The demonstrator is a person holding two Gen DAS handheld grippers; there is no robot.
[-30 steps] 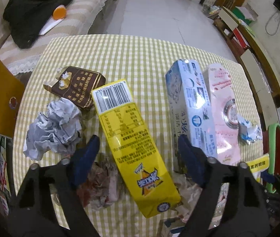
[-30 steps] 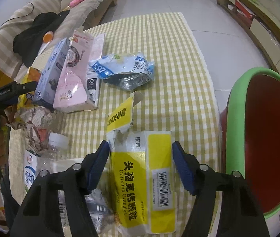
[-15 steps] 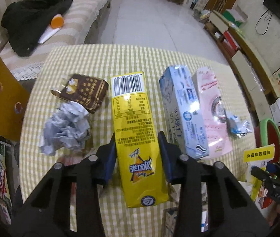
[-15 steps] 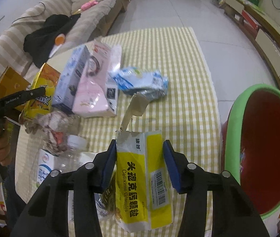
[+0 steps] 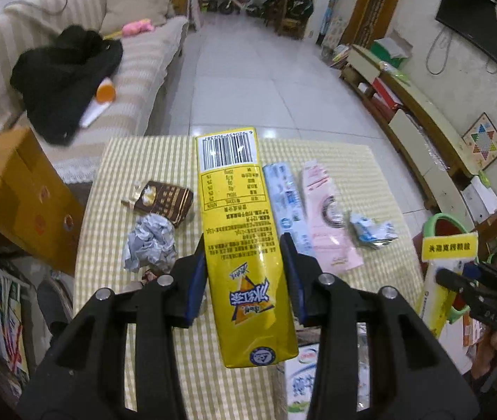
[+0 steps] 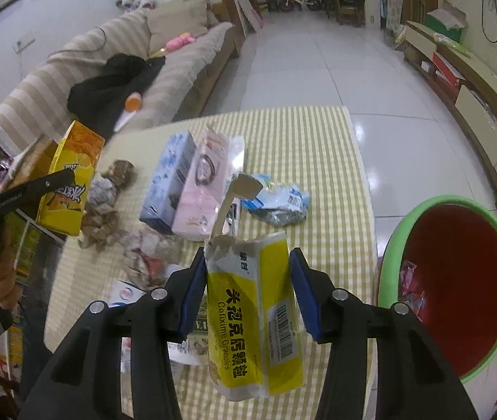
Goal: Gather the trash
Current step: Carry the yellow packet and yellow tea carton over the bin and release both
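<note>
Right wrist: green-rimmed red bin (image 6: 386,255) holds a few wrappers (image 6: 411,281).

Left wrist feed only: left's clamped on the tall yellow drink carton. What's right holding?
Observer: Right gripper is shut on a torn-open yellow-and-white cardboard medicine box.
Operator: Bin? I only see a sliver of green.
Observer: The round red bin with green rim sits immediately right of that box, mouth open.
Operator: Empty?
Observer: No, a few pink wrappers lie inside.
</note>
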